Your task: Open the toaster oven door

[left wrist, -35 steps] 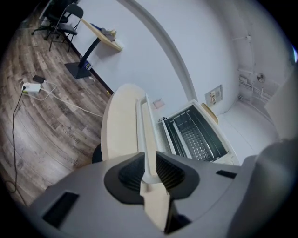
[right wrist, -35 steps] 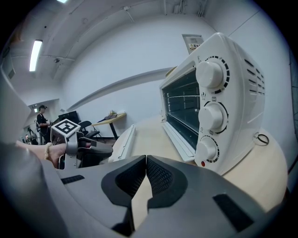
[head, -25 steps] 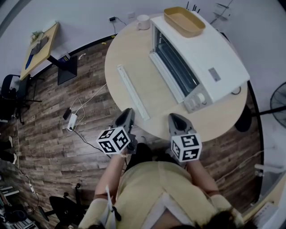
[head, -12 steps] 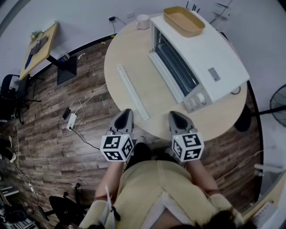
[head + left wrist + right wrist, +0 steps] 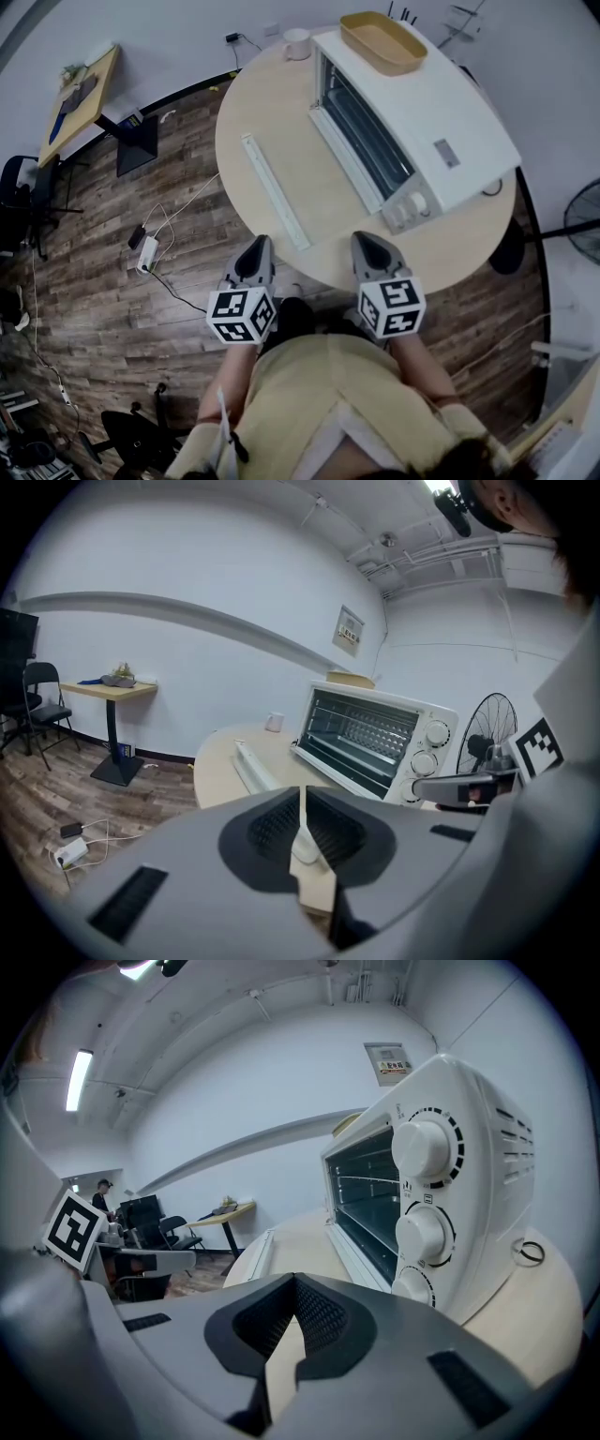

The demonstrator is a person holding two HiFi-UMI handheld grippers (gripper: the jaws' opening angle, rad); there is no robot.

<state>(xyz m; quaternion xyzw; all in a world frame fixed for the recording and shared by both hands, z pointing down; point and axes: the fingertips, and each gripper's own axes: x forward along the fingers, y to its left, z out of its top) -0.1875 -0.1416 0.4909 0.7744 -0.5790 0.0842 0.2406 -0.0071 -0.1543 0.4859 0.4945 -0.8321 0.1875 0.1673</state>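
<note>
The white toaster oven [image 5: 417,127] stands on the far right of the round table [image 5: 253,112]. Its glass door [image 5: 367,141] faces left and lies against the front, with a white bar along its lower edge. The wire rack shows through the glass [image 5: 361,733], and the knobs [image 5: 427,1147] are at the near end. Both grippers hover side by side at the table's near edge, well short of the oven. My left gripper [image 5: 255,246] [image 5: 302,794] is closing, its jaws almost together with nothing between them. My right gripper [image 5: 367,240] [image 5: 294,1283] is shut and empty.
A shallow yellow tray [image 5: 384,43] lies on top of the oven. A white mug [image 5: 297,43] sits at the table's far edge, and a long white strip [image 5: 274,190] lies left of the oven. A fan [image 5: 586,211] stands at the right. A side table [image 5: 80,98] and floor cables [image 5: 148,253] are at the left.
My left gripper has drawn slightly back toward the person and straightened, with its jaws narrowing. The right gripper and the oven have stayed put.
</note>
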